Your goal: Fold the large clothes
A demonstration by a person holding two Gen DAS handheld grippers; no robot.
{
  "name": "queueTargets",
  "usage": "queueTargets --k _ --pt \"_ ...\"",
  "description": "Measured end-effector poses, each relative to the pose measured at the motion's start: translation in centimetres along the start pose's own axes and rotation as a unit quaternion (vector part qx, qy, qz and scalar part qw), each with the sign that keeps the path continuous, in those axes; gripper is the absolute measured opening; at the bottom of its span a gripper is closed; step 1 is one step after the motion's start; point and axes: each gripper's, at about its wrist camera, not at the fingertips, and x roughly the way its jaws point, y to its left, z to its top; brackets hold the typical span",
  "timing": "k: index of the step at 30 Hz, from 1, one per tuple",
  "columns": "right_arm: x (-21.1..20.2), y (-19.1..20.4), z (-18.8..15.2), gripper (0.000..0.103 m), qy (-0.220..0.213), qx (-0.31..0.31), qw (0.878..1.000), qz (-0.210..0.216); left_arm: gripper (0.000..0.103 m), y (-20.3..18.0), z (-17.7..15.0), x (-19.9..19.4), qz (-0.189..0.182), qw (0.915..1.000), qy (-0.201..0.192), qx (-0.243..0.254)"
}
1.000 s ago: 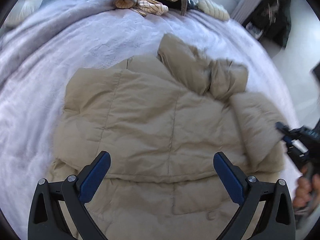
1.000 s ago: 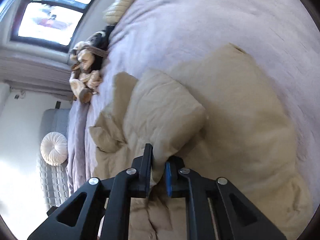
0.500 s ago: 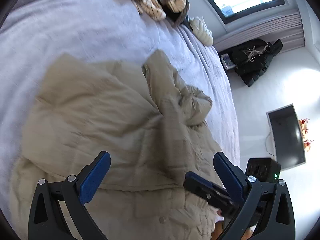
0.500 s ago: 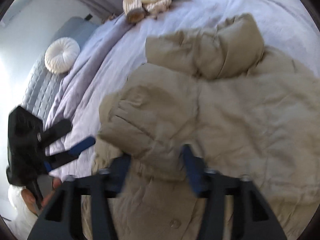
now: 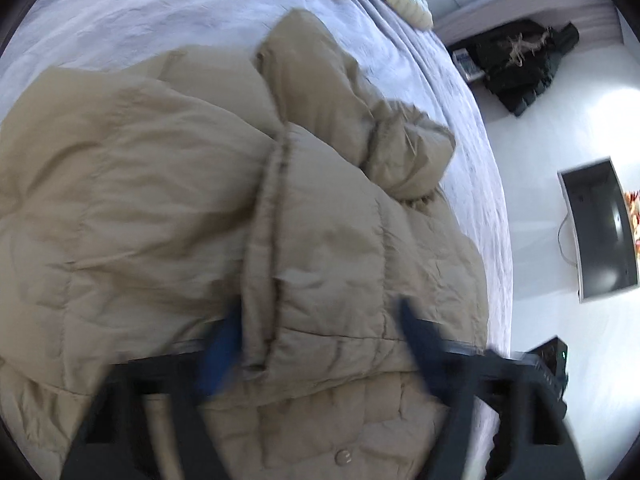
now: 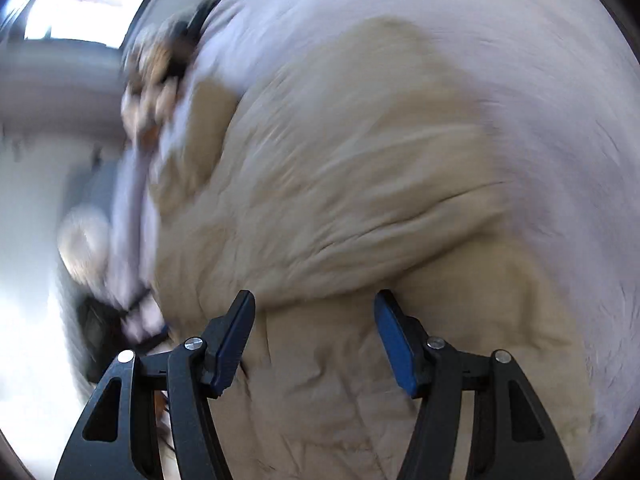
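A beige puffer jacket (image 5: 140, 200) lies spread on the lavender bed (image 5: 140, 12), with its hood bunched at the far side. One padded panel is folded over the body. My left gripper (image 5: 320, 344) is low over that panel's near edge. Its blurred blue jaws are closing with the folded edge between them, and the pads are not visibly pressing. In the right wrist view the jacket (image 6: 340, 180) fills the middle. My right gripper (image 6: 315, 304) hovers open just above its quilted surface and holds nothing.
A cream knotted pillow (image 5: 404, 4) sits at the bed's far end. A dark heap of clothes (image 5: 520, 64) and a flat screen (image 5: 600, 232) are on the white floor past the bed's right edge. A round white cushion (image 6: 84, 240) shows, blurred.
My right gripper let go of the sleeve it pinched, opened and swung across the jacket. My left gripper dropped closer to the jacket, and its wide jaws narrowed around the folded panel's edge.
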Motion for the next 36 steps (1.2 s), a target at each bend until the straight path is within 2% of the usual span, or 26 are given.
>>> queueTargets --k 1,3,4,5,6,8,12,14,15,18,19,22,24,25,26,28,30,32,34,36 --pt "-0.4 -1.2 0.5 0.066 -0.017 0.031 0.999 0.016 0.016 -0.2 0.1 0.3 0.008 0.9999 0.008 0.005" --pt "-0.8 -2.7 1.5 0.065 -0.043 0.079 0.995 0.039 0.014 -0.5 -0.2 0.1 0.014 0.9998 0.006 0.014" --pt "-0.9 -3.1 1.8 0.05 -0.05 0.091 0.993 0.047 0.013 -0.6 -0.4 -0.5 0.012 0.9997 -0.003 0.019" --pt "-0.9 -3.3 2.2 0.016 -0.057 0.096 0.992 0.051 0.013 -0.6 -0.8 -1.2 0.008 0.9996 -0.013 0.024" --pt "-0.9 -3.3 2.3 0.009 -0.057 0.093 0.993 0.046 0.013 -0.3 -1.2 -1.8 0.007 0.9994 -0.019 0.027" --pt "-0.9 -2.6 2.3 0.009 -0.055 0.067 0.996 0.035 0.013 0.3 -2.1 -2.6 0.019 0.9991 -0.024 0.03" --pt "0.6 -2.0 1.7 0.009 -0.038 0.026 0.999 -0.002 0.014 1.9 -2.9 -1.3 0.048 0.9984 -0.008 0.027" --pt "1.2 -2.4 1.5 0.009 -0.035 0.035 0.999 -0.002 0.018 2.4 -3.0 -1.3 0.063 0.9977 -0.005 0.023" --pt "1.4 -2.7 1.6 0.009 -0.036 0.043 0.998 0.001 0.024 2.6 -3.0 -1.6 0.071 0.9973 -0.008 0.017" --pt "1.7 -2.9 1.7 0.009 -0.037 0.046 0.998 0.0 0.025 2.9 -3.1 -3.2 0.103 0.9943 -0.02 0.02" --pt "1.6 -2.8 1.7 0.009 -0.036 0.044 0.998 0.0 0.025 2.9 -3.0 -4.1 0.124 0.9915 -0.027 0.027" --pt "0.6 -2.4 1.4 0.011 -0.017 0.027 0.999 -0.013 0.025 2.8 -3.0 -6.1 0.143 0.9882 -0.041 0.037" --pt "0.0 -1.2 1.0 0.021 0.013 -0.013 1.0 -0.023 0.025 2.3 -2.7 -7.2 0.134 0.9887 -0.05 0.045" --pt "-0.7 -0.4 0.8 0.034 0.015 -0.037 0.999 -0.018 0.025 1.4 -2.5 -7.4 0.124 0.9893 -0.056 0.053" --pt "-1.2 0.1 0.8 0.055 0.012 -0.054 0.998 -0.012 0.025 0.7 -2.4 -7.1 0.118 0.9896 -0.058 0.058" --pt "-3.6 1.1 1.2 0.07 -0.025 -0.09 0.996 0.007 0.025 -0.9 -2.0 -6.1 0.102 0.9907 -0.058 0.068" --pt "-5.3 1.0 2.8 0.07 -0.069 -0.089 0.994 0.004 0.025 -2.0 -1.8 -4.3 0.105 0.9905 -0.052 0.072" --pt "-5.6 -0.3 4.5 0.07 -0.088 -0.053 0.995 0.009 0.025 -2.3 -1.7 -2.4 0.115 0.9898 -0.046 0.07" --pt "-4.4 -2.6 7.1 0.07 -0.091 0.006 0.996 0.017 0.025 -1.9 -1.6 -0.7 0.134 0.9882 -0.043 0.061" --pt "-2.4 -4.7 9.2 0.07 -0.081 0.064 0.994 0.035 0.025 -1.2 -1.5 0.0 0.136 0.9884 -0.043 0.052"
